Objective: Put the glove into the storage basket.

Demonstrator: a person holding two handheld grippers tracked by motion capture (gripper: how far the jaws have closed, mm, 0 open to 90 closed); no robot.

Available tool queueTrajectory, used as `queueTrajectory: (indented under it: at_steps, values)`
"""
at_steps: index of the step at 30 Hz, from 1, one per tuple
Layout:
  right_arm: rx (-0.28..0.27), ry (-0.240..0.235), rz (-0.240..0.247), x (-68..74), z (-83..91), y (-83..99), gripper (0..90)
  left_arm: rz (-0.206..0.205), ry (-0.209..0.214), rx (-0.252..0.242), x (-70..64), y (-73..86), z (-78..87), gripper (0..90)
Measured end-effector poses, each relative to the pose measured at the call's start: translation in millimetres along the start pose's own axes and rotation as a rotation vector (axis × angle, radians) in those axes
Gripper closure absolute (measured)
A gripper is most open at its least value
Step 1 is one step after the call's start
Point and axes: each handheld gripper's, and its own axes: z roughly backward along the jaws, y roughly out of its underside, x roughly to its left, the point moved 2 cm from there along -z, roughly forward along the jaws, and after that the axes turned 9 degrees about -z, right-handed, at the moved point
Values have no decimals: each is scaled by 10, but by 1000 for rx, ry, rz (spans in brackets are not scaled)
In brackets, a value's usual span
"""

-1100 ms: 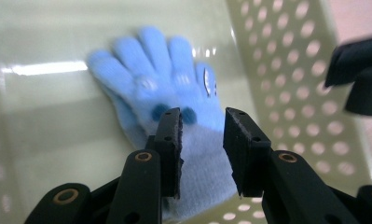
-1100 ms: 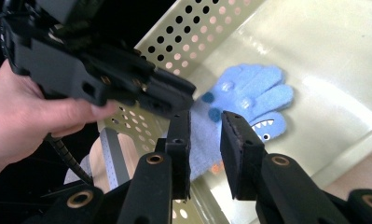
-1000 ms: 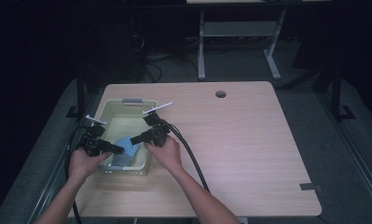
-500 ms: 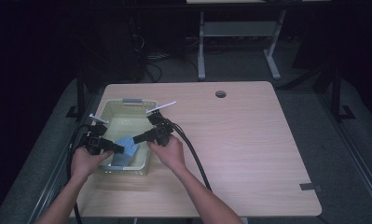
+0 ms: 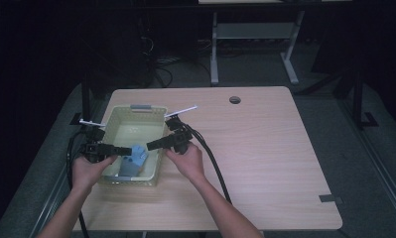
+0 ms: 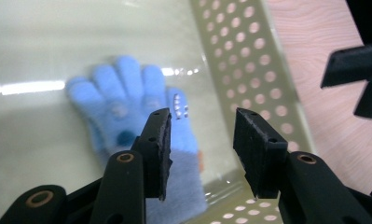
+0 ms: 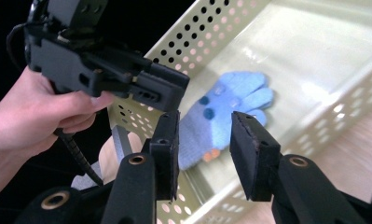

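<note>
Left hand (image 5: 89, 171) at the near-left corner of the table (image 5: 265, 148), holding the left gripper (image 5: 120, 148) over the left rim of a pale perforated basket (image 5: 136, 115). In the left gripper view its jaws stand apart with nothing between them, poised above a light blue fuzzy glove (image 6: 127, 116). Glove lies flat on the basket floor, toward the near end, fingers spread, cuff nearest that gripper; small dots on the palm side. Right of it, the right gripper (image 5: 153, 145) reaches in over the basket's right rim from the right hand (image 5: 185, 159), jaws likewise apart and empty, glove (image 7: 221, 112) showing between them below. The two gripper tips sit near each other above the glove. Black cable (image 5: 213, 163) trails across the wood toward the near edge.
</note>
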Motion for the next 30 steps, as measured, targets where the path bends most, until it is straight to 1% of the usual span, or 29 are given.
queueTrajectory:
  at_steps: [1, 3, 5, 6, 8, 14, 17, 19, 21, 24, 30]
  values:
    - [-3, -1, -9, -13, 38, -3, 616, 0, 5, -10, -22, -4, -5, 556]
    - [-15, -1, -15, -38, 97, -7, 609, -22, 13, -20, -61, -14, -9, 554]
    - [-23, -1, -22, -57, 150, -7, 604, -24, 17, -35, -121, -29, -14, 550]
    - [-28, 1, -24, -66, 175, -5, 603, -33, 20, -34, -141, -38, -17, 549]
    - [-32, 1, -28, -82, 214, 3, 599, -38, 25, -38, -174, -54, -24, 546]
    - [-39, -4, -32, -106, 305, 25, 584, -44, 39, -47, -230, -77, -41, 540]
    - [-44, -5, -31, -115, 347, 32, 574, -43, 40, -51, -246, -82, -50, 532]
    - [-51, -4, -31, -131, 385, 36, 564, -36, 47, -63, -268, -95, -62, 530]
    - [-58, -5, -32, -148, 418, 40, 561, -47, 51, -73, -299, -116, -67, 527]
    - [-59, 2, -40, -178, 476, 50, 555, -49, 64, -82, -366, -145, -87, 523]
    - [-76, 10, -37, -225, 597, 58, 543, -67, 81, -84, -437, -175, -135, 518]
